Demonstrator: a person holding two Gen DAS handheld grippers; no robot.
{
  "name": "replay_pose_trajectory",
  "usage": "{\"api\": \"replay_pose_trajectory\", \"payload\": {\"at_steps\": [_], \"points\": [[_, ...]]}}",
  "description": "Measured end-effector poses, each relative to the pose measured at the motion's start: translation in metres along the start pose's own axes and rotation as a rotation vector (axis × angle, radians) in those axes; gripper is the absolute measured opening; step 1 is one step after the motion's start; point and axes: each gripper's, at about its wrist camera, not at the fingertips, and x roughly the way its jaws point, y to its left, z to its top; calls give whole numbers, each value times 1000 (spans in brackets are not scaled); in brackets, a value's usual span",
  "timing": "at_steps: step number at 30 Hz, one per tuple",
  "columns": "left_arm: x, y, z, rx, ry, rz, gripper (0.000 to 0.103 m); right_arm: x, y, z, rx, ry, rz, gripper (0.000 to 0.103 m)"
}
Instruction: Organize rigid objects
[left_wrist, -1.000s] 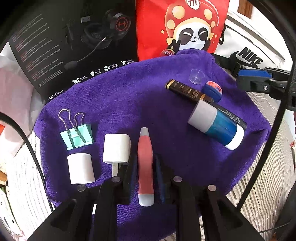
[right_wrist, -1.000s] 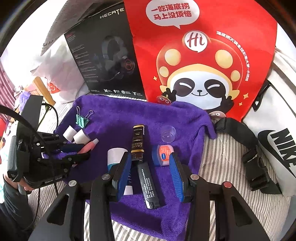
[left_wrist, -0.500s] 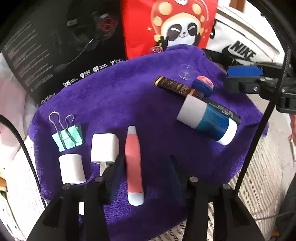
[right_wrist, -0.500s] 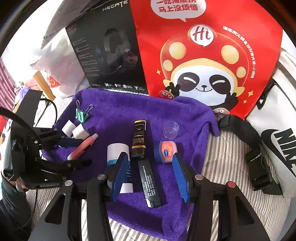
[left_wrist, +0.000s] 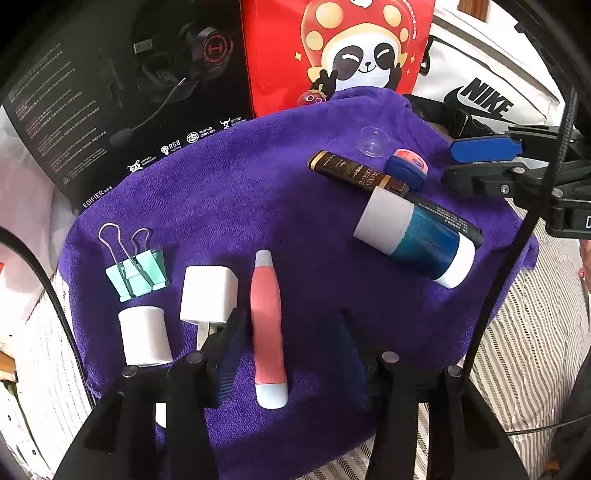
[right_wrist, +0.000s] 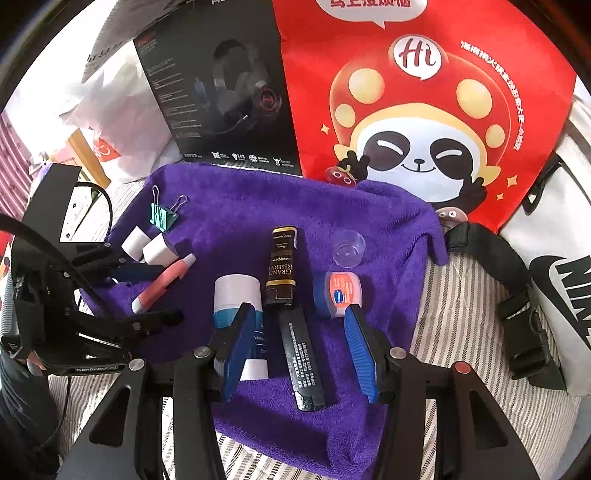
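Observation:
On a purple towel (left_wrist: 229, 192) lie a green binder clip (left_wrist: 135, 273), a white spool (left_wrist: 146, 336), a white charger plug (left_wrist: 208, 293) and a pink pen-shaped tube (left_wrist: 266, 325) in a row at the left. My left gripper (left_wrist: 288, 347) is open around the pink tube (right_wrist: 162, 286), not touching it. At the right lie a blue and white bottle (left_wrist: 413, 236), a long black box (right_wrist: 291, 310), a small blue jar (right_wrist: 338, 293) and a clear cap (right_wrist: 348, 248). My right gripper (right_wrist: 301, 339) is open over the black box.
A black headset box (right_wrist: 221, 96), a red panda bag (right_wrist: 424, 110) and a white Nike bag (right_wrist: 554, 251) stand behind the towel. A striped sheet (right_wrist: 461, 314) lies under it. A black strap with a buckle (right_wrist: 517, 314) lies at the right.
My left gripper has opened and let go of the pink tube, which now lies on the towel. My right gripper has drawn slightly closer over the black box.

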Motion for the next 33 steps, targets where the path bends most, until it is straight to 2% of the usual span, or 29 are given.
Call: {"api": "replay_pose_trajectory", "payload": {"at_steps": [4, 12, 16, 26, 28, 30, 33], "points": [[0, -2, -1, 6, 19, -18, 59, -1, -2, -1, -1, 5, -9, 50], [-2, -10, 0, 4, 40, 0, 59, -6, -12, -4, 18, -5, -26, 51], [-9, -12, 0, 5, 38, 4, 60, -7, -13, -4, 21, -10, -32, 58], [-35, -1, -2, -9, 29, 20, 63, -8, -3, -6, -40, -12, -48, 63], [-41, 2, -3, -20, 21, 24, 63, -10, -3, -5, -46, -15, -58, 70], [-52, 5, -3, -41, 7, -4, 64, -12, -3, -4, -46, -23, -67, 74], [-65, 8, -4, -56, -11, 10, 68, -16, -2, -4, -46, -23, -50, 74]]}}
